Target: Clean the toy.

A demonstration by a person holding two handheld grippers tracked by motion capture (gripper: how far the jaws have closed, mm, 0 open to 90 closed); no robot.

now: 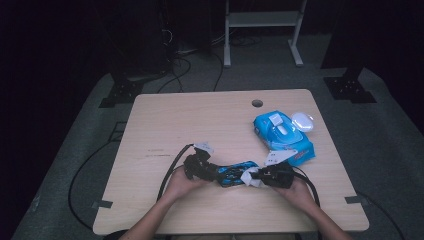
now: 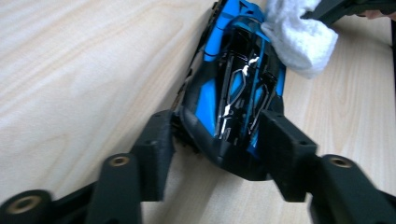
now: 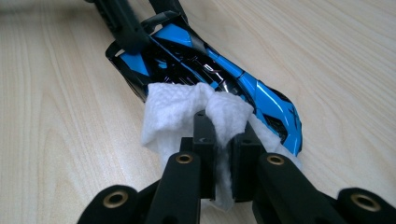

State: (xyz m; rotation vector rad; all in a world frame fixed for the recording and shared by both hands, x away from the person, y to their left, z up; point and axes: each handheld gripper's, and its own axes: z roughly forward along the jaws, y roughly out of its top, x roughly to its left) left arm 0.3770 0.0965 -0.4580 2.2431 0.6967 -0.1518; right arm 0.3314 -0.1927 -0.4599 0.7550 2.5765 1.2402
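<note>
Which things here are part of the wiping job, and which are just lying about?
In the job:
- blue toy car, clamped at one end by the left gripper
- white wipe, pinched in the right gripper against the car

Lying about:
- blue wipes pack
- white lid-like piece beside the pack

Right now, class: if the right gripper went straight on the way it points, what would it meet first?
The right gripper, shut on a white wipe, points at the blue toy car. The wipe already seems to touch it, so it would likely press into the car's body first.
</note>
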